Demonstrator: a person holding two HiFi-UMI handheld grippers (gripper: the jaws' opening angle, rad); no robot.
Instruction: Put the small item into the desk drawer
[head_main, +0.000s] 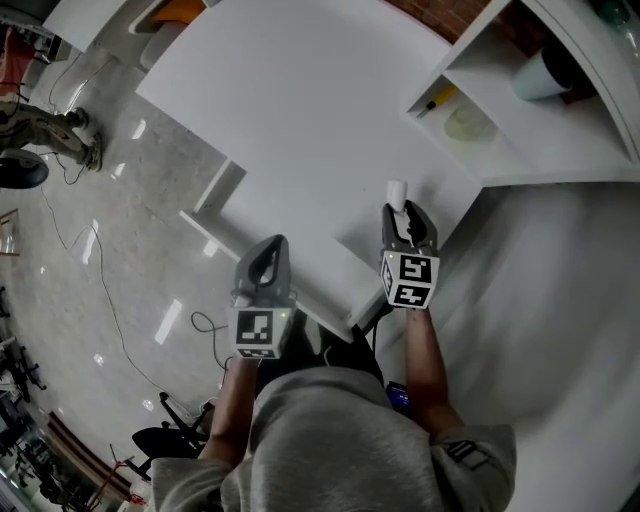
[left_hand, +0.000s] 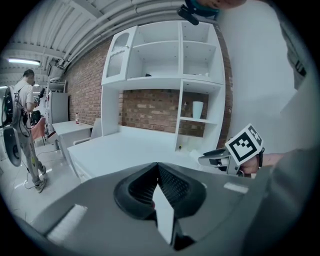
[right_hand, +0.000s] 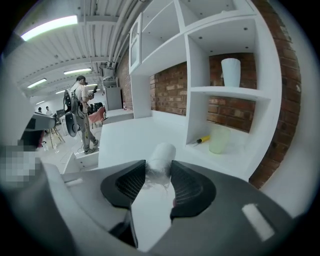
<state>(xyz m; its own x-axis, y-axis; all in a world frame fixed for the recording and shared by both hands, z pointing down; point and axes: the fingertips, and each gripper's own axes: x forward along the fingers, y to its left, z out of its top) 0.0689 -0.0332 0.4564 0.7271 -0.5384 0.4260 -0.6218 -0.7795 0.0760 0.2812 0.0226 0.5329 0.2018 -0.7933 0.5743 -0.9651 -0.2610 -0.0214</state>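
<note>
Forearms (head_main: 425, 355) fill the head view's foreground: right claw (head_main: 402, 212) hovers over the white counter (head_main: 300, 120), small white roll (head_main: 397, 190) at its tips. Left gripper view: left claw (left_hand: 158, 175) pinched together, empty. Right gripper view: pads clamp only the roll's near end, a shallow grip, so it could slip free.

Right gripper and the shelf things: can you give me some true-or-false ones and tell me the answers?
1. The right gripper is clamping a small white roll. True.
2. The left gripper holds a roll too. False: its jaws are together with nothing between them.
3. A white cup stands upright on the shelf. True.
4. The pale green cup lies tipped over on the floor. False: it stands upright in the compartment below the white cup, near a yellow-handled tool.
</note>
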